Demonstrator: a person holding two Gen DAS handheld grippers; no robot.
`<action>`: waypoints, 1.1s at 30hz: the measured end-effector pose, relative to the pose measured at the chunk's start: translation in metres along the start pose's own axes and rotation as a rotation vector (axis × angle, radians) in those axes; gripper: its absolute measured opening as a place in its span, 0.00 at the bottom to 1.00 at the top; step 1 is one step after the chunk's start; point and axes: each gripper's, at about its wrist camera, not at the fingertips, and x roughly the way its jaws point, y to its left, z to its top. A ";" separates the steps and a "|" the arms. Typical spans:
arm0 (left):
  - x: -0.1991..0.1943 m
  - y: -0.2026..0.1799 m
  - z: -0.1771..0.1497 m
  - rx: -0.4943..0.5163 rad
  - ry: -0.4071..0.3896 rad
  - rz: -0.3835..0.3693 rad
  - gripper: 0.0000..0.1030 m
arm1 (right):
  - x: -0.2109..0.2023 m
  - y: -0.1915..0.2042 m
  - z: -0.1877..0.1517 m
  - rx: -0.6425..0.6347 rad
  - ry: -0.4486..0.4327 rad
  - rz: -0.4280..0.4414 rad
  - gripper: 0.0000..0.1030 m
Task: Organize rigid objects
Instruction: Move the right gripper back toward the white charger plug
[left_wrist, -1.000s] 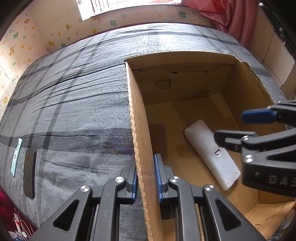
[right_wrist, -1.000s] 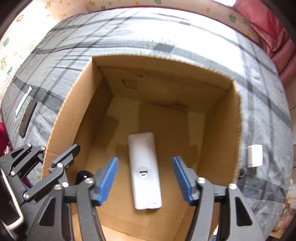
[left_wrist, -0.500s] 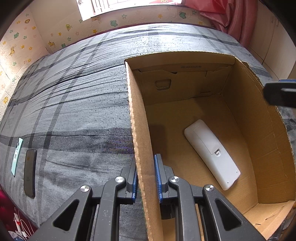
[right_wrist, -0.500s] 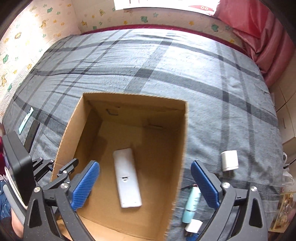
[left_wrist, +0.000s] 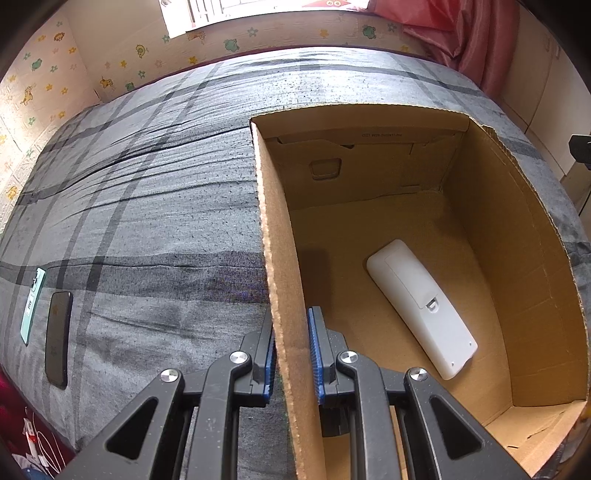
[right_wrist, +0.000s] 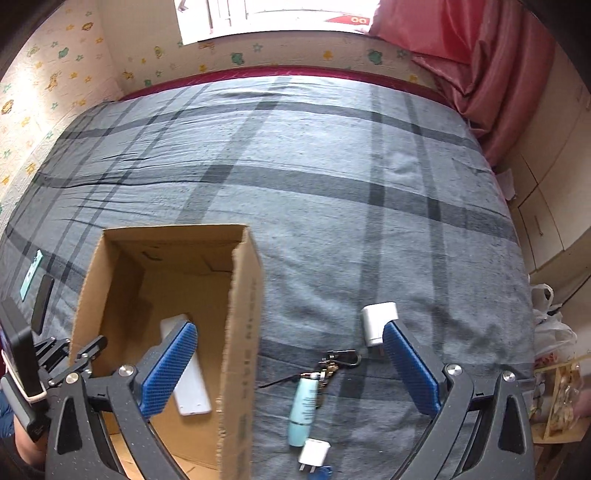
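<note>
Left claw (left_wrist: 291, 354): we have it clamped on the near left wall of the cardboard box (left_wrist: 517, 229), one pad on each face, steadying it.
Right claw (right_wrist: 291, 365): our jaws have just been opening and stand wide with nothing between them, hovering over the box's right wall and the loose things on the bed (right_wrist: 332, 177).
Just below the right claw: one teal tube (right_wrist: 304, 410), one small white plug (right_wrist: 314, 454), one bunch of keys (right_wrist: 332, 363).
Beside its right pad: one larger white charger (right_wrist: 378, 321).
Inside the box, past the left claw: one white remote (left_wrist: 421, 306), face down on the box floor.
Far left of the left claw: one dark phone (left_wrist: 57, 343) and one teal card (left_wrist: 33, 302).
Done, we judge: one item boxed.
Left, we judge: at least four items on the right; the two at far left may also belong.
</note>
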 end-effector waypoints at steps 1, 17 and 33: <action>0.000 0.000 0.000 0.002 0.000 0.002 0.17 | 0.001 -0.006 0.000 0.004 0.000 -0.006 1.00; 0.000 -0.004 0.001 0.005 0.005 0.014 0.17 | 0.086 -0.106 -0.019 0.121 0.082 -0.067 0.99; 0.001 -0.007 0.002 0.006 0.010 0.026 0.17 | 0.156 -0.125 -0.024 0.132 0.154 -0.044 0.89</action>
